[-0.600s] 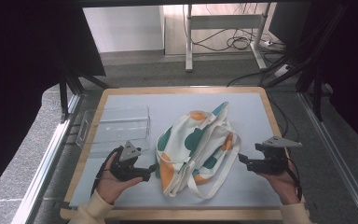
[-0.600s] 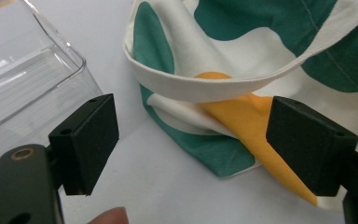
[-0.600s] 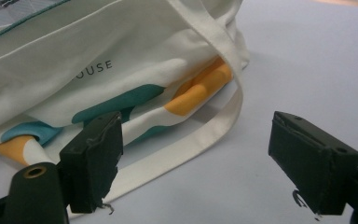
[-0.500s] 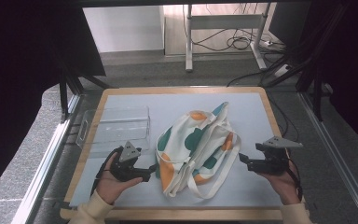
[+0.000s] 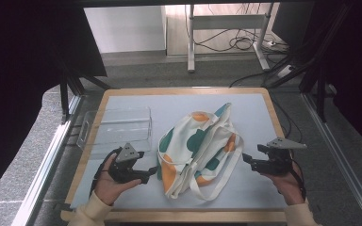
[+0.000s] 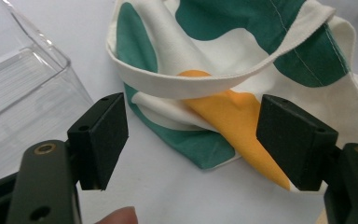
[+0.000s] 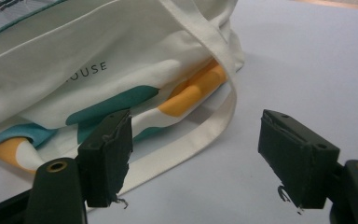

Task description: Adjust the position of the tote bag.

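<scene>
Two black grippers are flanking a cream cotton tote bag with green and orange blotches [image 5: 198,146], which is lying crumpled near the middle of the pale blue table mat [image 5: 259,108], just beside a clear plastic box [image 5: 118,127]. Soft and light, it is likely to sag and bunch when lifted, so its flat woven straps [image 7: 200,135] or the hemmed mouth [image 6: 191,84] look like the surest holds. The left gripper [image 6: 191,140] is sitting with jaws spread wide, the bag's corner lying between them, untouched. The right gripper [image 7: 193,154] is equally wide, a strap loop lying just ahead.
</scene>
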`<state>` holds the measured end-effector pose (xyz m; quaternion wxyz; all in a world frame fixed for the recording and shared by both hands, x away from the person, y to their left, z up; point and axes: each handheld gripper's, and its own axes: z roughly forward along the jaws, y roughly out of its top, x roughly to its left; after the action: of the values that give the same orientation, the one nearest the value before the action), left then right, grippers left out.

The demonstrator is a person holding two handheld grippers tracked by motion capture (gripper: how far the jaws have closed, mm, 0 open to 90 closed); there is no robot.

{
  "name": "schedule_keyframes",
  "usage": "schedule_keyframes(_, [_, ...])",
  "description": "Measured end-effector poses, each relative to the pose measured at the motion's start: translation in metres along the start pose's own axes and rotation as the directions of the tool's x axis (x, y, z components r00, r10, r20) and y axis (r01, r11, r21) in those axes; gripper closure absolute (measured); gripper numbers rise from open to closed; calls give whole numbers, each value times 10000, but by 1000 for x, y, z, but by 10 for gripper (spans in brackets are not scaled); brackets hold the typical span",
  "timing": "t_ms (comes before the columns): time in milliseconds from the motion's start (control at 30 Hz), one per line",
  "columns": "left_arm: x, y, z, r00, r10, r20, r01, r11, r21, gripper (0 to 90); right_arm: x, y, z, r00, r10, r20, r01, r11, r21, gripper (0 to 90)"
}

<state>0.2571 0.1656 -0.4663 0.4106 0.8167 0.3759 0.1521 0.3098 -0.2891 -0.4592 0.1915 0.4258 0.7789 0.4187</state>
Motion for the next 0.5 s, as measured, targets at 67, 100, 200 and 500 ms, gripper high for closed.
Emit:
schedule_keyframes(67, [-2, -1, 2, 10000, 47, 71, -47, 10000, 78, 243, -1, 0, 0, 10000, 10, 68, -10, 10000, 10, 266])
schedule_keyframes(100, [-2, -1, 2, 10000, 47, 71, -47, 10000, 78, 241, -1, 0, 0, 10000, 10, 68, -10, 10000, 10, 266])
schedule_keyframes(200, [-5, -2, 4, 9995, -11, 308, 7, 9999, 149, 236, -4, -2, 0, 9998, 96, 178, -96, 10000, 15, 264])
schedule_keyframes(500, [-12, -1, 1, 9984, 241, 504, -234, 9996, -153, 245, -5, -3, -1, 9990, 377, 260, -375, 9993, -55, 262])
